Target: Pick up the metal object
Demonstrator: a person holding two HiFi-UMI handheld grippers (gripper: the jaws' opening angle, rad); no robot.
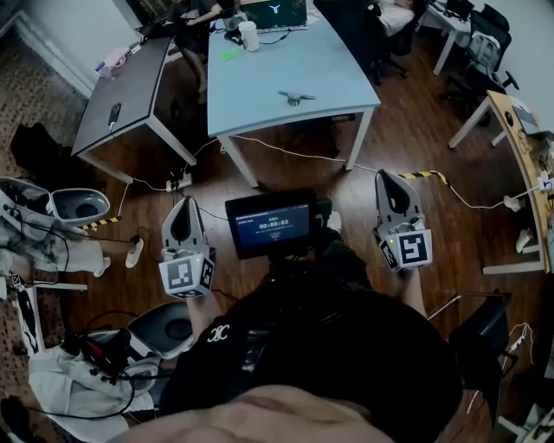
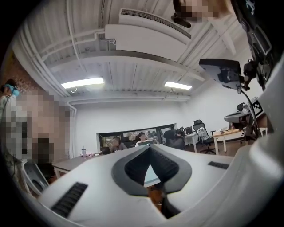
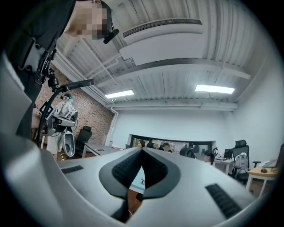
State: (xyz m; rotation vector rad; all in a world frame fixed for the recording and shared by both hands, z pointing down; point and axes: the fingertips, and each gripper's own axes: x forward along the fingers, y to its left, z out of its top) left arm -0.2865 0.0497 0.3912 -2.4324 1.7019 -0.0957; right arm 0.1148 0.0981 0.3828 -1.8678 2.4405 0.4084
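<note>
**Metal Object Untouched as Both Grippers Waited Well Short of the Table**

Head view: A person stood on the wooden floor with the left gripper point(image 1: 183, 204) and the right gripper point(image 1: 388, 176) held out in front at either side of a small screen point(image 1: 270, 225). Both pointed toward a pale blue table point(image 1: 260, 86) well ahead. The metal object point(image 1: 294, 96) lay on that table near its front edge, alone on bare surface, with a cup point(image 1: 249, 36) and a laptop point(image 1: 274, 13) at the far end. Neither gripper was near it.

Left gripper view: The left gripper point(image 2: 148, 147) had its jaws closed tip to tip with nothing between them. A sliver of the table point(image 2: 151, 175) showed through the gap behind the tips. The object could not be made out here.

Right gripper view: The right gripper point(image 3: 142, 151) was likewise pinched together and empty, aimed a little upward across the room. The table point(image 3: 136, 176) showed through the gap behind its tips, but anything on it was too small to identify.

By the look of things, the task had not begun. No reach had been made and no jaws were parted. What remained was all of it: approaching the table, opening one gripper, closing it round the object and lifting.
</note>
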